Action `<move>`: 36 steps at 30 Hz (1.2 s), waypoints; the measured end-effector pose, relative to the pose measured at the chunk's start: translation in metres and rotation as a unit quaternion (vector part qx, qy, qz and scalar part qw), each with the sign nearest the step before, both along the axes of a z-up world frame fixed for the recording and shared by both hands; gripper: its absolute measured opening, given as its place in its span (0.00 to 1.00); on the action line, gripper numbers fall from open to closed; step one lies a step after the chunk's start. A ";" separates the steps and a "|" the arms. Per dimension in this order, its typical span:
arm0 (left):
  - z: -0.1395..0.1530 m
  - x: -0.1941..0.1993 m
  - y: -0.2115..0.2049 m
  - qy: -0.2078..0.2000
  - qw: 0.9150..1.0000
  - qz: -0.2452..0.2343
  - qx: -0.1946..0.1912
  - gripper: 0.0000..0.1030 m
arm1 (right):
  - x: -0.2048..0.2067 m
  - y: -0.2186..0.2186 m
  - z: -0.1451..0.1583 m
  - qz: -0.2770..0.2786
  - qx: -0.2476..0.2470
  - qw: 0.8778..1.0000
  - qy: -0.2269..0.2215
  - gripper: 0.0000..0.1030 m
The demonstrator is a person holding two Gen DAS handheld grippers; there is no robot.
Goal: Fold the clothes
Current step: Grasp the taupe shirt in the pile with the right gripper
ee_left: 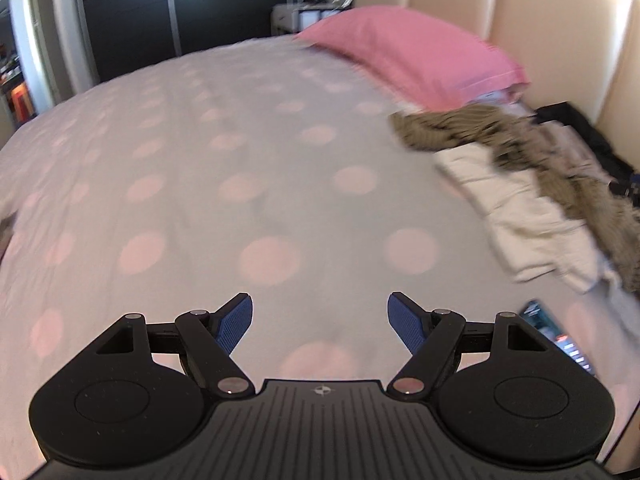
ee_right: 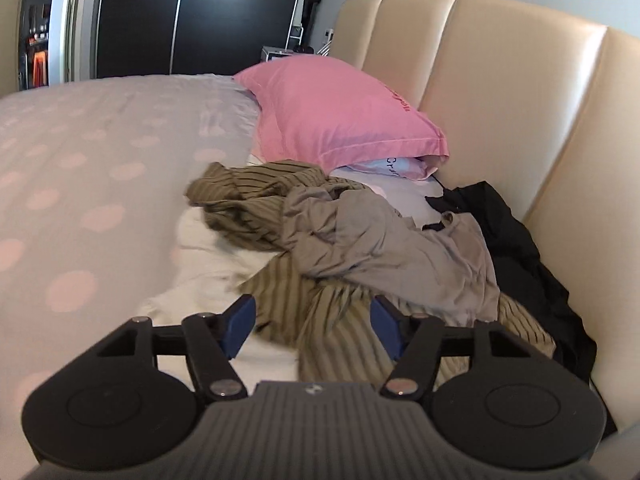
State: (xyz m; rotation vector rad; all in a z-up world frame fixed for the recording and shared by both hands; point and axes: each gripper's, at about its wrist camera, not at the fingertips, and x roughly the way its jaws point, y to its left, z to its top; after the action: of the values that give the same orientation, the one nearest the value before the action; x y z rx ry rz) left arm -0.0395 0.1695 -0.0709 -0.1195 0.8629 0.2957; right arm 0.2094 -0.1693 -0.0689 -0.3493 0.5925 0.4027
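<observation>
On the spotted bed [ee_left: 200,184] by the pink pillow [ee_right: 340,116] I see a clothes pile [ee_right: 360,232]. My left claw [ee_left: 320,322] is spread wide over bare sheet; my right claw [ee_right: 312,326] is spread over the striped shirt [ee_right: 248,204], pinching nothing.

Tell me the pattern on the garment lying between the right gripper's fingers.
Olive-brown with thin dark stripes: the striped garment. The right wrist view shows it best.

- My left wrist camera tilts down over the bedspread [ee_left: 240,160], clothes pile [ee_left: 540,184] far right.
- My right wrist camera sits close over that pile [ee_right: 340,240], facing the headboard [ee_right: 500,100].
- Both views share the pink pillow [ee_left: 412,52].
</observation>
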 end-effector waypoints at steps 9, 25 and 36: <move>-0.028 -0.045 0.062 0.045 0.996 0.073 -0.009 0.72 | 0.091 0.024 -0.027 -0.050 0.020 0.998 0.021 0.64; -0.038 -0.128 0.116 0.097 0.983 0.154 -0.012 0.72 | 0.082 0.022 0.010 -0.064 -0.016 0.998 -0.006 0.06; 0.000 -0.188 0.118 0.077 0.989 0.126 0.004 0.71 | -0.053 0.052 0.080 0.098 0.005 0.995 0.008 0.05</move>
State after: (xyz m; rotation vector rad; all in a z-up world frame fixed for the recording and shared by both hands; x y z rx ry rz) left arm -0.2271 0.2877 -0.0713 -0.2003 1.0010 0.5507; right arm 0.1567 -0.1171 0.0112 -0.3970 0.5730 0.5963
